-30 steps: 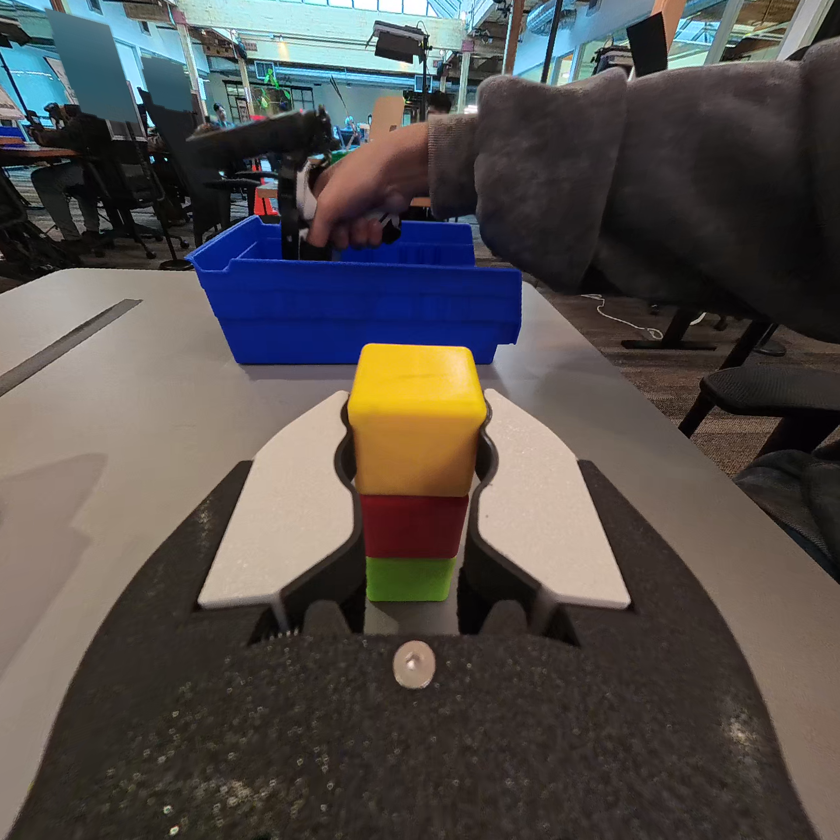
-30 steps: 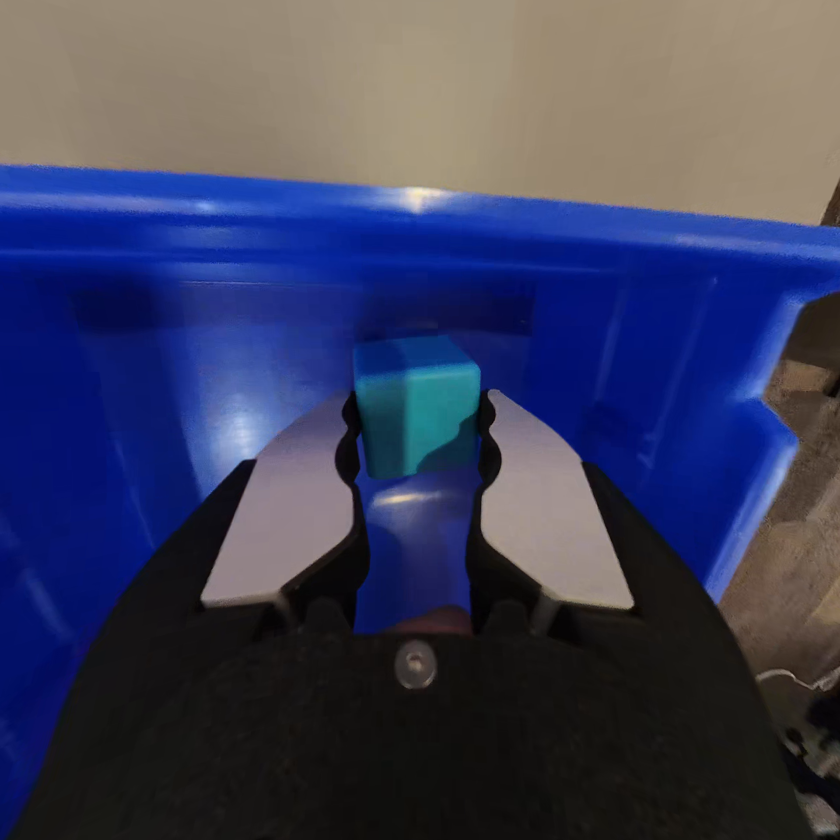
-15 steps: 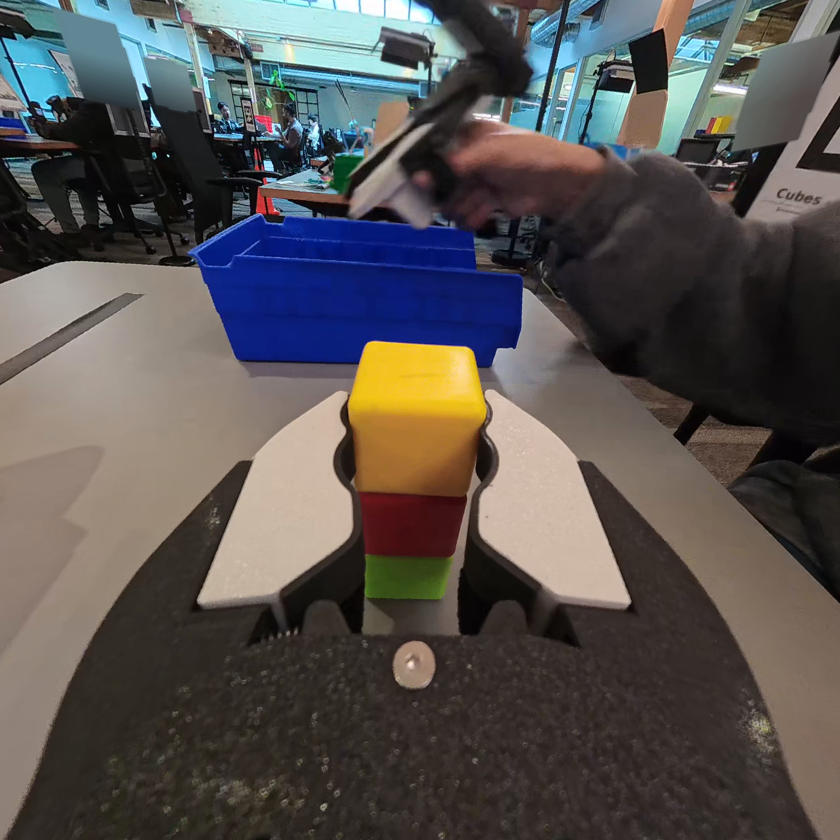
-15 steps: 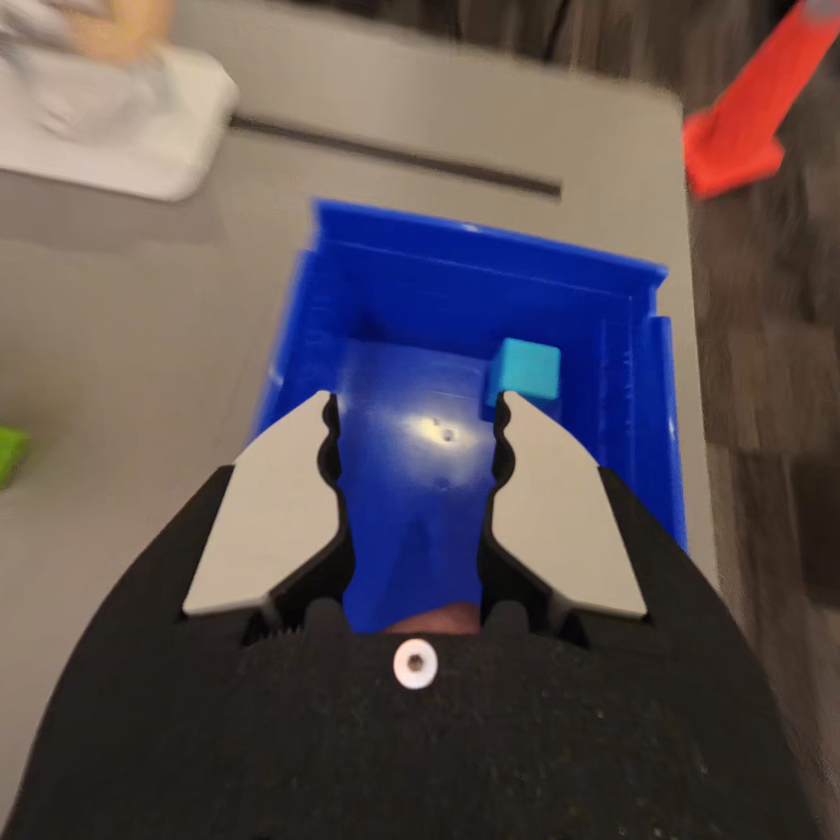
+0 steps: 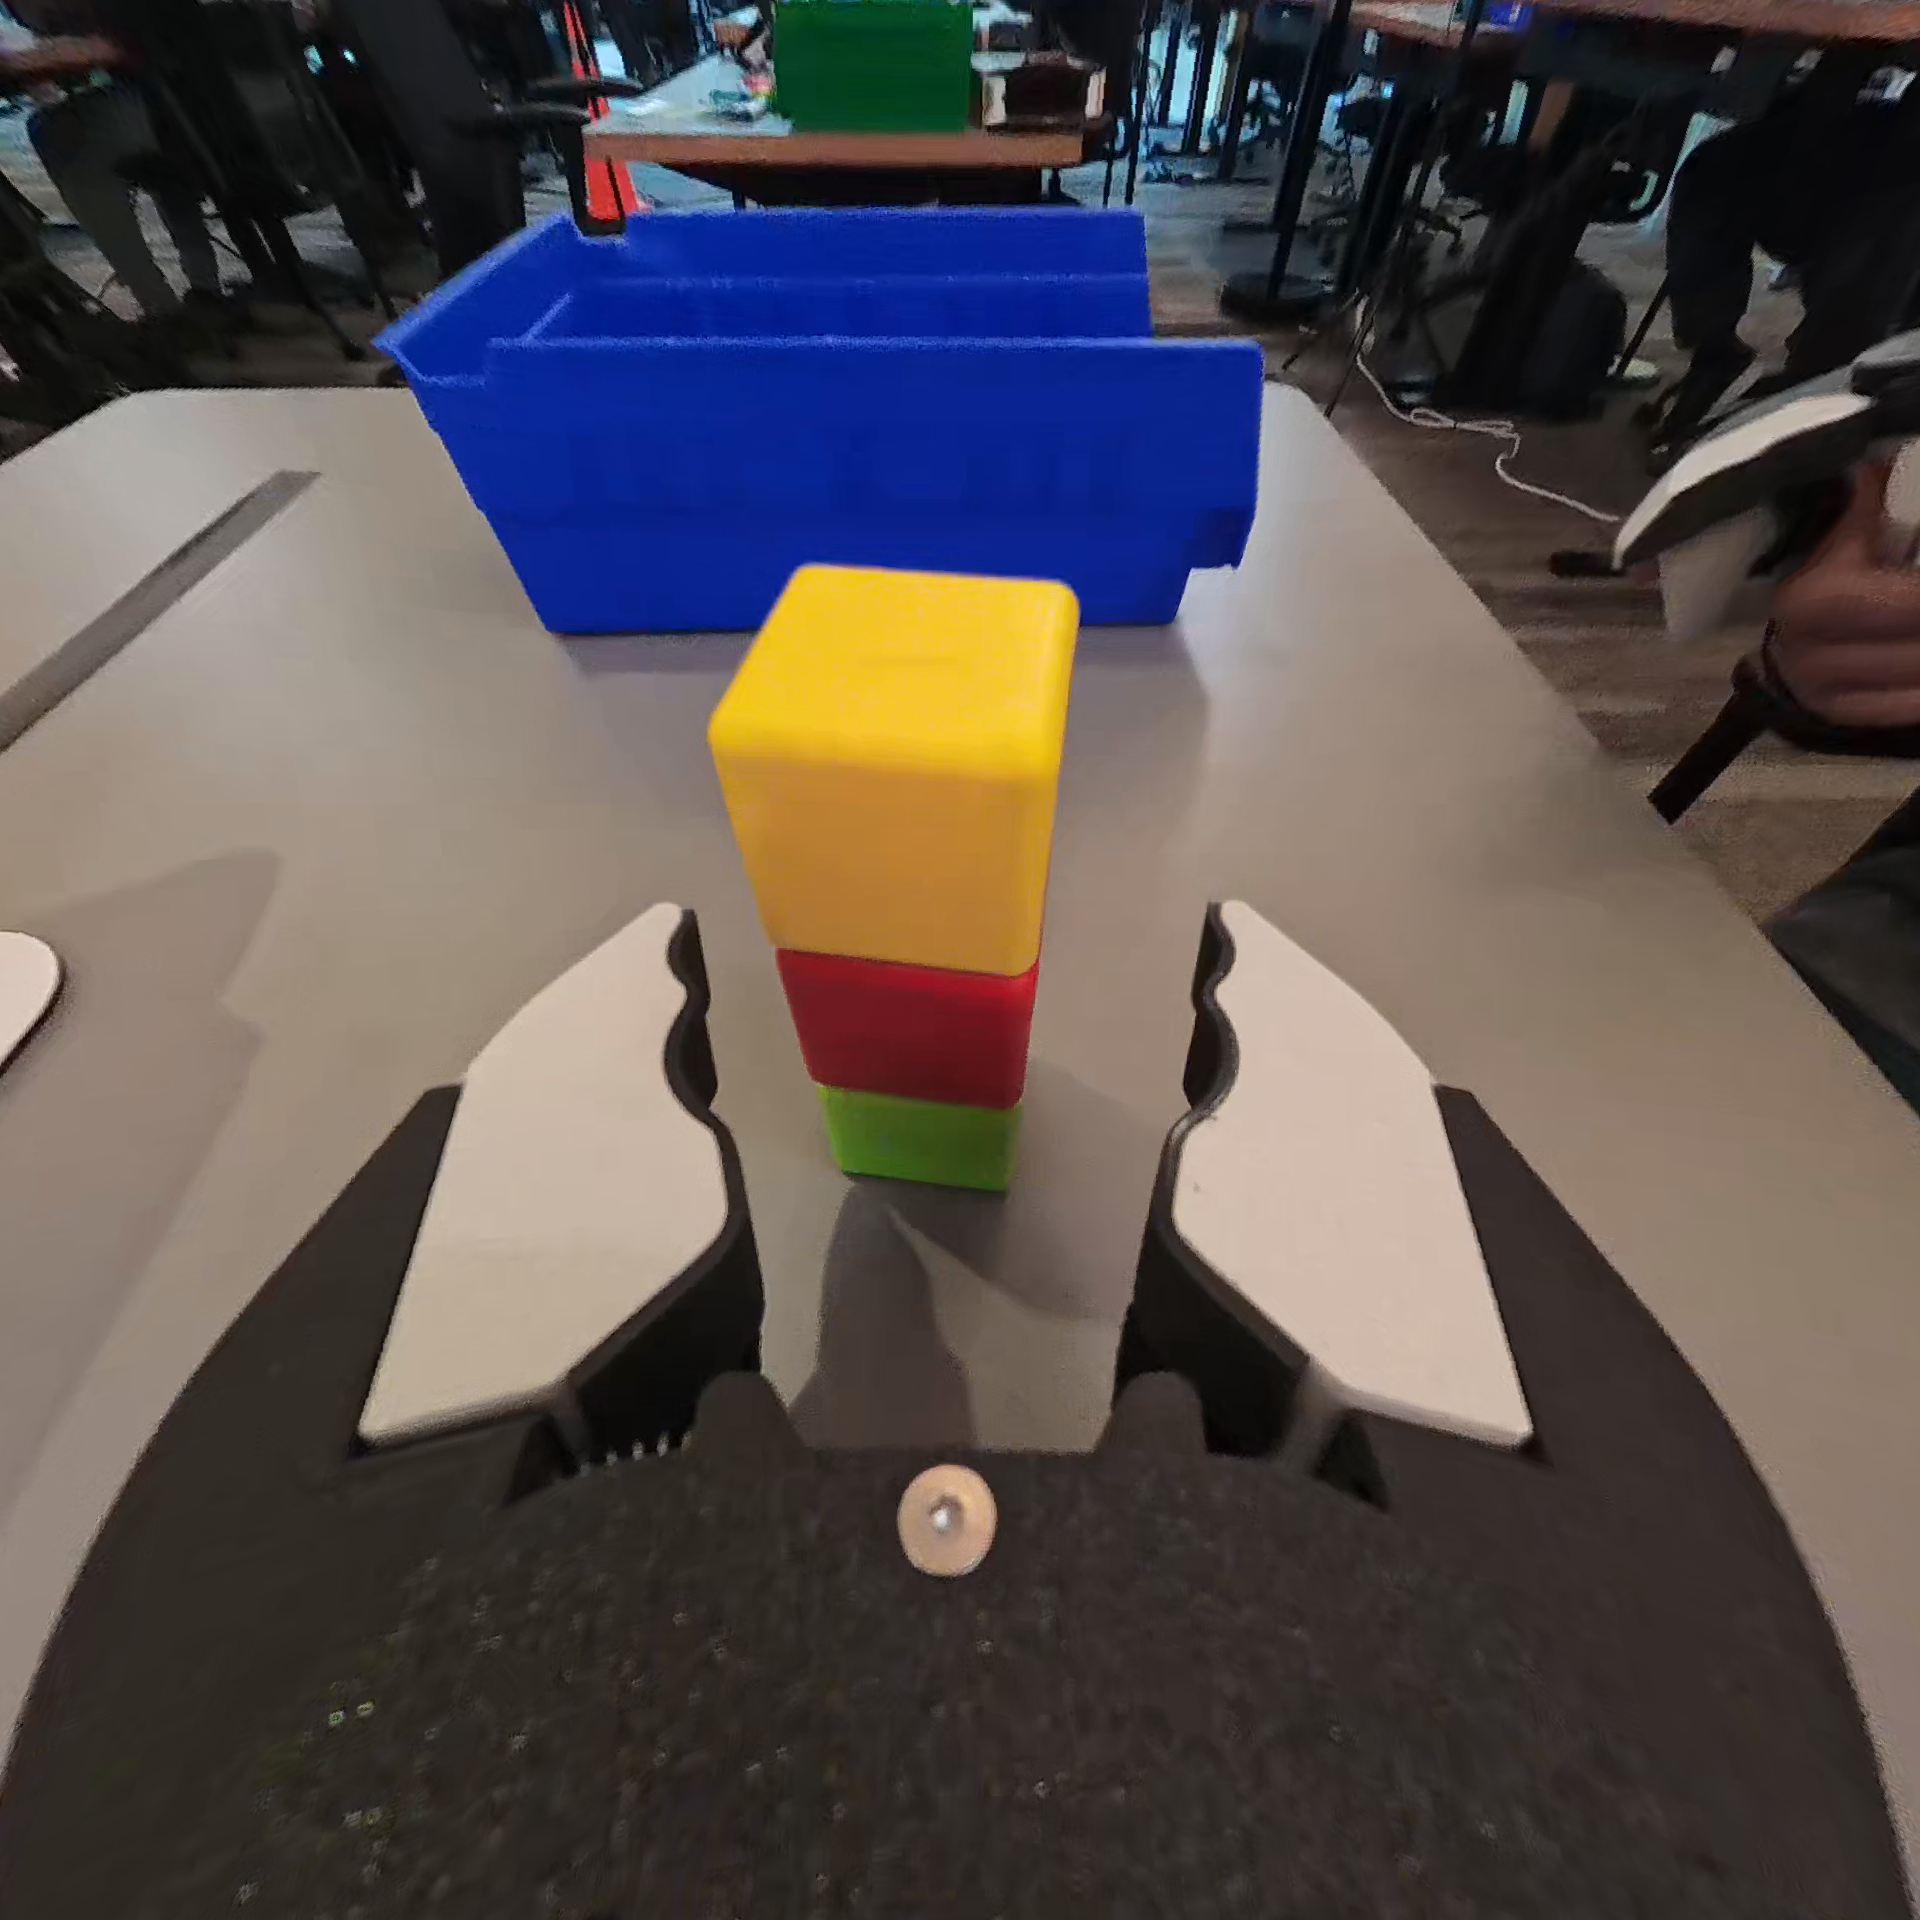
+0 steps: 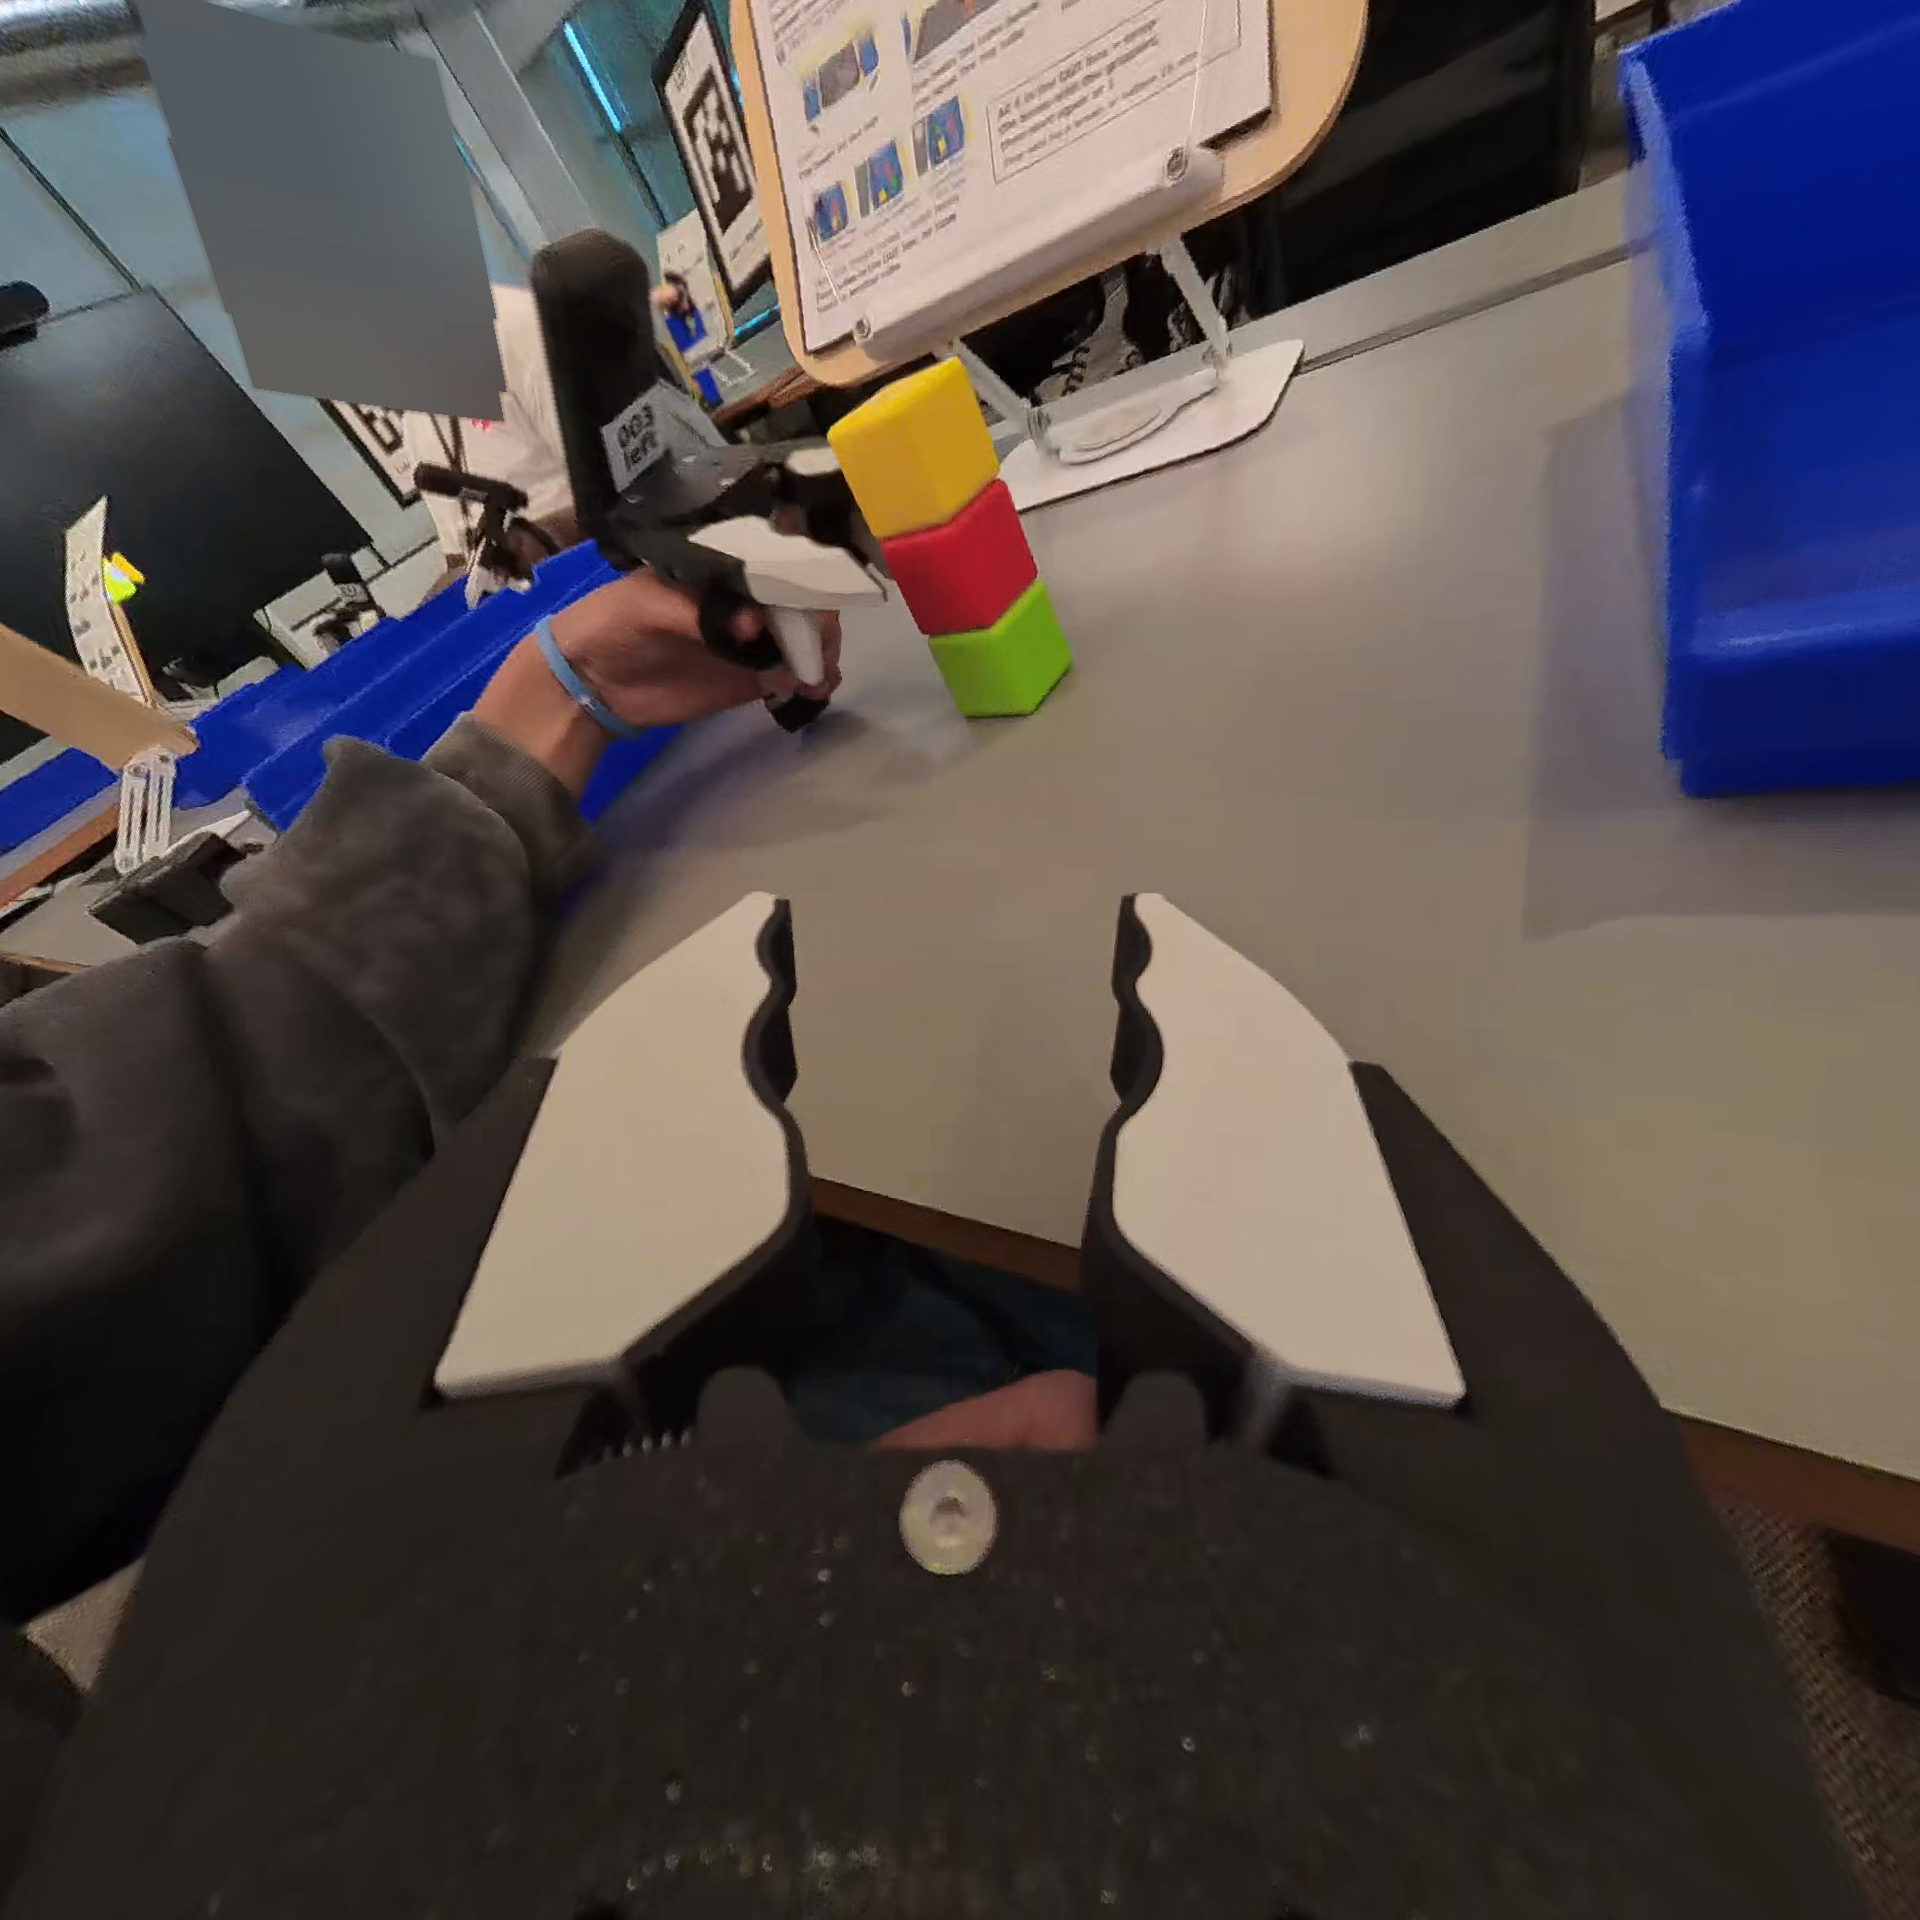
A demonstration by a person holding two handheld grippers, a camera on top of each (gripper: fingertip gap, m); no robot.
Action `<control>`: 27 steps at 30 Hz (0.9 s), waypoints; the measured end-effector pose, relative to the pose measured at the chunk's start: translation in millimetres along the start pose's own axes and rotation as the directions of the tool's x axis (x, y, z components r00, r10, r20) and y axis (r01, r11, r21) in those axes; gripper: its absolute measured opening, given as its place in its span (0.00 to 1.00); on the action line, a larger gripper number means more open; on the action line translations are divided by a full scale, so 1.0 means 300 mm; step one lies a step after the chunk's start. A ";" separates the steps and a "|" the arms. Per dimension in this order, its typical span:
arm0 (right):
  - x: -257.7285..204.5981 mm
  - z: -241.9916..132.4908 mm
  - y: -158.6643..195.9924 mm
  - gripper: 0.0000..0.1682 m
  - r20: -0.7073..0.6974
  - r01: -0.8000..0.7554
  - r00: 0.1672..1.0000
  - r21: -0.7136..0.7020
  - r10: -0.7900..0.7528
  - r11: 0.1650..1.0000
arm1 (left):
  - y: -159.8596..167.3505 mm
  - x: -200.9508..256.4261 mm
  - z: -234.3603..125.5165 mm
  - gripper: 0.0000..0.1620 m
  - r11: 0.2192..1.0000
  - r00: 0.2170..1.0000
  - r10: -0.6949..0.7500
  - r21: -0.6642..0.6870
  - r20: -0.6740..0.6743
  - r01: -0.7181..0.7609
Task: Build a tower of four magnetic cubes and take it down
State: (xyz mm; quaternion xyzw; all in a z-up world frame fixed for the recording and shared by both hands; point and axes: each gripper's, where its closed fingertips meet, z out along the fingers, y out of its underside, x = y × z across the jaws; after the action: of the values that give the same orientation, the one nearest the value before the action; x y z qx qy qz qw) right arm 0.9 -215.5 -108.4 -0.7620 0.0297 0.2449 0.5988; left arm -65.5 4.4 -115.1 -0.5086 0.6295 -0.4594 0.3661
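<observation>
A tower of three cubes stands on the grey table (image 5: 364, 779): a yellow cube (image 5: 894, 769) on a red cube (image 5: 909, 1029) on a green cube (image 5: 920, 1138). My left gripper (image 5: 945, 912) is open, with its fingers apart on either side of the tower and touching nothing. It also shows in the right wrist view (image 6: 821, 530), just left of the yellow cube (image 6: 914, 447), red cube (image 6: 961, 556) and green cube (image 6: 1003, 649). My right gripper (image 6: 954, 904) is open and empty above the table's near edge. It shows at the right edge of the left wrist view (image 5: 1704, 520).
A blue bin (image 5: 831, 447) stands behind the tower; its inside is hidden. It is at the right in the right wrist view (image 6: 1787, 416). A sign board on a white stand (image 6: 1039, 156) is behind the tower. More blue bins (image 6: 395, 675) lie at the left.
My left gripper has opened, let go of the yellow cube and drawn back. My right gripper has let go of a teal cube in the bin and moved off to the table's edge.
</observation>
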 end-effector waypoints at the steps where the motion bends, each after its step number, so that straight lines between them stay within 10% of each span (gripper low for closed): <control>1: 0.000 0.002 0.003 0.36 0.010 0.013 1.000 -0.020 -0.013 1.000 | 0.012 -0.001 0.012 0.53 1.000 1.000 -0.003 -0.015 -0.001 0.003; 20: -0.081 0.142 0.026 0.35 0.146 0.083 0.987 -0.102 -0.068 0.991 | 0.108 0.001 0.118 0.35 0.967 0.999 0.036 -0.253 -0.004 -0.036; 27: -0.089 0.401 -0.154 0.39 0.284 0.344 0.908 -0.088 -0.308 0.935 | 0.109 0.020 0.122 0.35 0.965 0.998 0.061 -0.253 -0.030 -0.066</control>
State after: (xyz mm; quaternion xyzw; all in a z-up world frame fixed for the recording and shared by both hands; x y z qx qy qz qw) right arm -47.5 -97.7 -75.7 -0.7555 -0.1956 0.2426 0.5763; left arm -42.8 -6.9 -157.5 -0.5259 0.7031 -0.3685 0.3055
